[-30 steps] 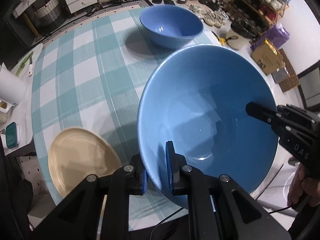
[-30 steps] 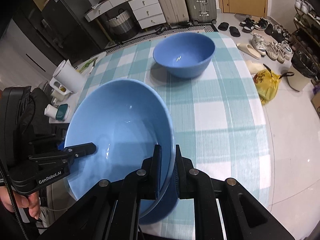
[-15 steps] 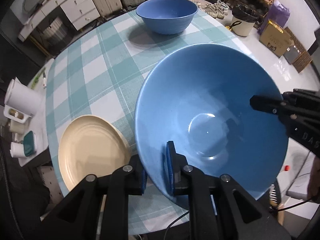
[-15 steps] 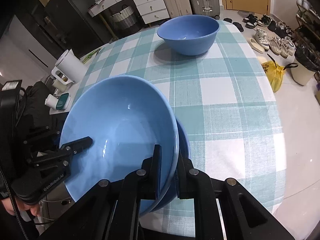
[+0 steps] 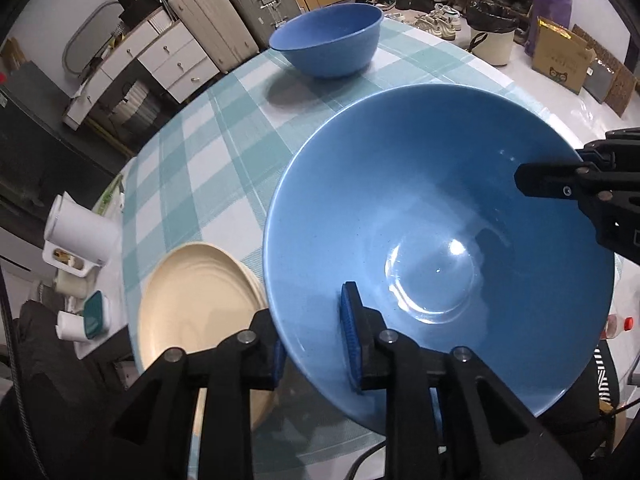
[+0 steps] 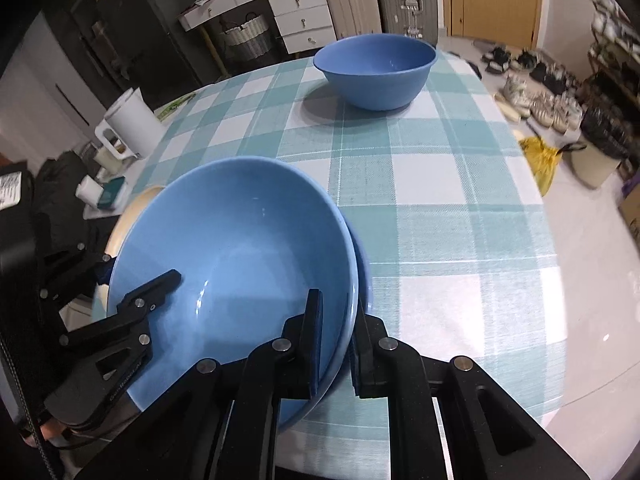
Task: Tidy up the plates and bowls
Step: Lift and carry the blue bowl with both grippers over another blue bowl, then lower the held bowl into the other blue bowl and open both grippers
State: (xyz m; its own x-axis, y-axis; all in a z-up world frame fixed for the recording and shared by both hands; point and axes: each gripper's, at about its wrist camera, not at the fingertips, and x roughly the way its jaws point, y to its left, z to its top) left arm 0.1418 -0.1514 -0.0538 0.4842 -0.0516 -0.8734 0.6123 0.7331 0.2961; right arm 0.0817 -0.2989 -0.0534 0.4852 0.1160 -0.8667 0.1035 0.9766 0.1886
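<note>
A big light-blue bowl (image 5: 440, 220) (image 6: 240, 260) sits low over the near part of the checked table (image 5: 208, 152), partly overlapping a cream plate (image 5: 200, 300) (image 6: 132, 208). My left gripper (image 5: 313, 350) straddles the bowl's near rim. Its jaws are opening, and a gap shows beside the wall between the pads. My right gripper (image 6: 336, 332) is shut on the opposite rim, where a second blue rim (image 6: 362, 264) shows just beneath. Another blue bowl (image 5: 328, 40) (image 6: 376, 72) stands alone at the far side.
A white jug (image 5: 80, 228) (image 6: 128, 120) and small containers stand on a side surface left of the table. Drawers, suitcases, shoes and a bin line the floor beyond. The table's edge runs close on the right in the right wrist view.
Both grippers have come down with the big bowl, which now tilts less and lies closer to the table and the cream plate. The left jaws have spread wider around the rim.
</note>
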